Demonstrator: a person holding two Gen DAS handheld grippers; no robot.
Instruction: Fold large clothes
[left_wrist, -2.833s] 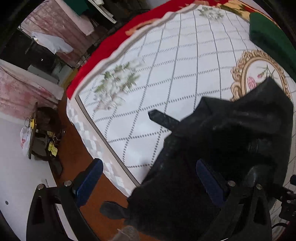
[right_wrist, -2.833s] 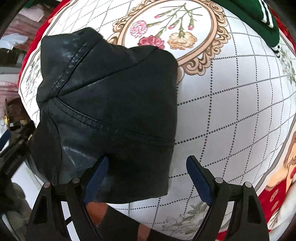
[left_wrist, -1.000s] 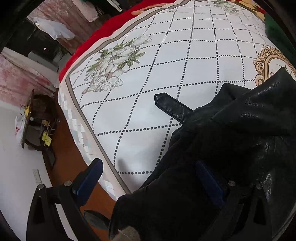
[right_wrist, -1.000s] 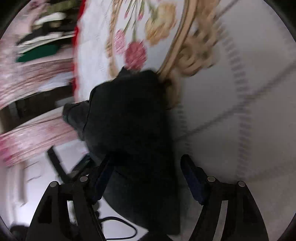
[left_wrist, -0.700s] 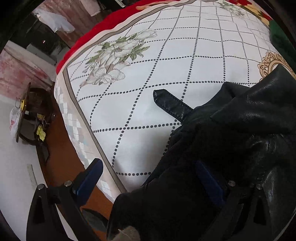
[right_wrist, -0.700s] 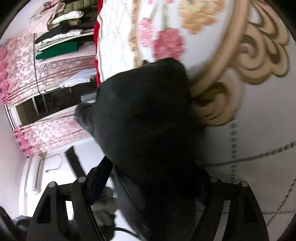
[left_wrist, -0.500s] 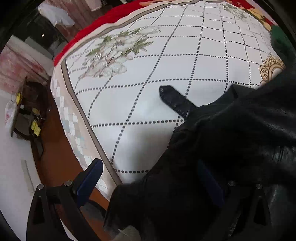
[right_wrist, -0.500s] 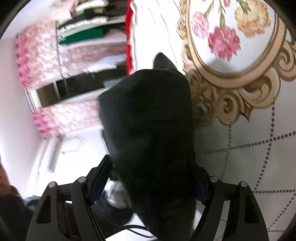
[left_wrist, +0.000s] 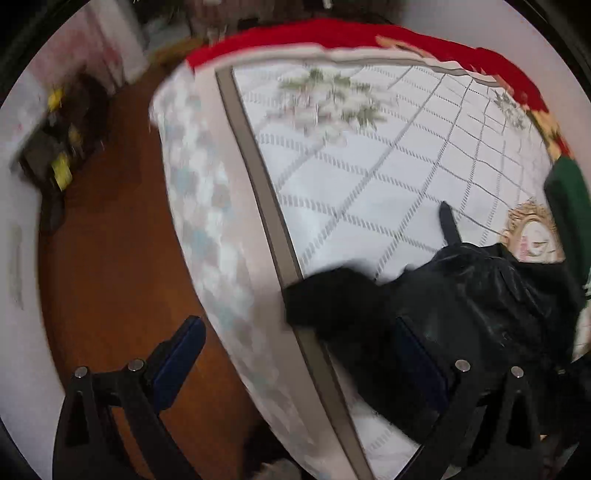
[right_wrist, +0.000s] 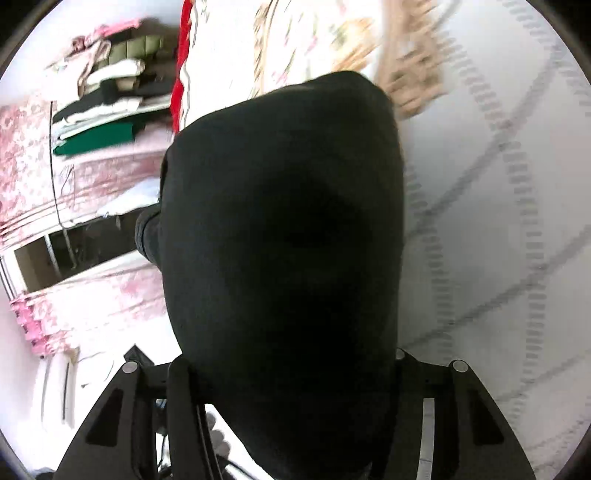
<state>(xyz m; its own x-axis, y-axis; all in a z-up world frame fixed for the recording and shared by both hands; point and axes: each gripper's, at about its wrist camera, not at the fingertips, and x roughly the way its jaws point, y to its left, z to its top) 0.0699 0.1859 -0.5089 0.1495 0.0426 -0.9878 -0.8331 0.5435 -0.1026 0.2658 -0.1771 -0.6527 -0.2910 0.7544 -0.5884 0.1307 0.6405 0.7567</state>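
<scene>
A black leather jacket (left_wrist: 480, 306) lies bunched near the edge of the bed's white quilt (left_wrist: 351, 192), a strap (left_wrist: 448, 225) sticking out from it. My left gripper (left_wrist: 295, 354) points down over the bed's edge and is open; its right finger (left_wrist: 417, 354) overlaps the jacket and its left finger hangs over the floor. In the right wrist view the jacket (right_wrist: 284, 221) fills the middle and hides the pads. My right gripper (right_wrist: 291, 373) is closing, with a thick fold of the jacket wedged between its jaws.
A green garment (left_wrist: 569, 210) lies on the bed's far right. Wooden floor (left_wrist: 110, 266) runs beside the bed, with a dark low table (left_wrist: 62, 147) by the wall. Folded clothes on a shelf (right_wrist: 107, 110) and pink curtains (right_wrist: 55, 173) stand beyond the bed.
The left gripper has swung away from the jacket toward the bed's edge and rolled, so the floor now shows. The right gripper's jaws have narrowed around the jacket and it has risen.
</scene>
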